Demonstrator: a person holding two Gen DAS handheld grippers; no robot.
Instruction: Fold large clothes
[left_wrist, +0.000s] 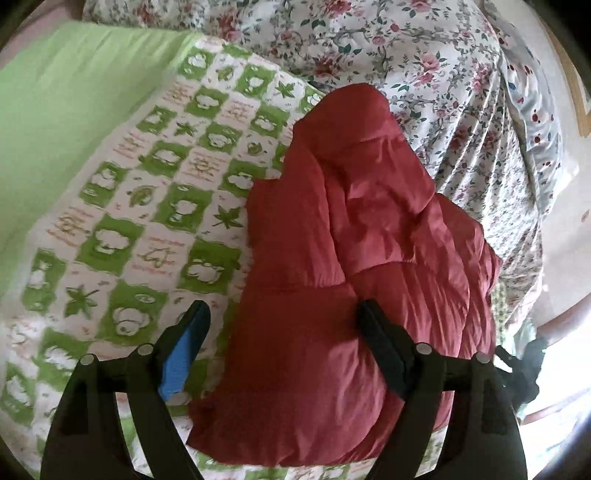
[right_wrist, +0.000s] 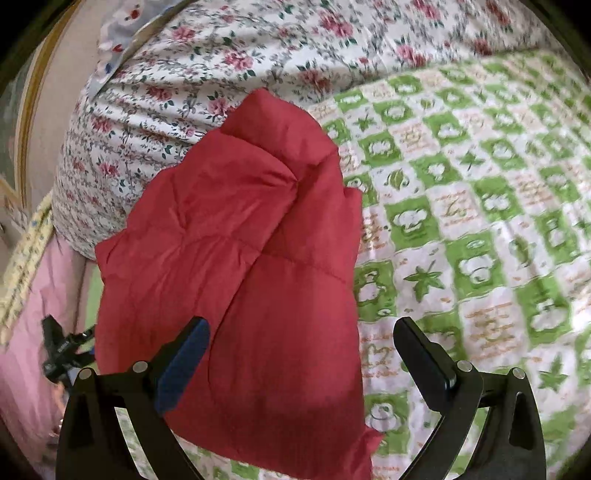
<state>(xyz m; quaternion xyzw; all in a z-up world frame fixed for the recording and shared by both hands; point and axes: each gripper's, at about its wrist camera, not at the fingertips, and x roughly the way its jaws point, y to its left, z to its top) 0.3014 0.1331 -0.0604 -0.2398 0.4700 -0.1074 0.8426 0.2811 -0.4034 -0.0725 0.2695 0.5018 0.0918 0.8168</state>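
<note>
A red puffy quilted jacket (left_wrist: 351, 258) lies bundled and folded on a green-and-white patterned bedspread (left_wrist: 129, 192). It also shows in the right wrist view (right_wrist: 240, 266), on the same bedspread (right_wrist: 480, 221). My left gripper (left_wrist: 284, 314) is open just above the jacket's near end; nothing is between its fingers. My right gripper (right_wrist: 301, 328) is open above the jacket's near right edge, holding nothing.
A white floral quilt (left_wrist: 406, 55) is heaped behind the jacket, also in the right wrist view (right_wrist: 221, 66). A plain green sheet (left_wrist: 55, 110) lies at the far left. A pink cloth (right_wrist: 29, 332) and a black device (right_wrist: 55, 354) lie at the bed's edge.
</note>
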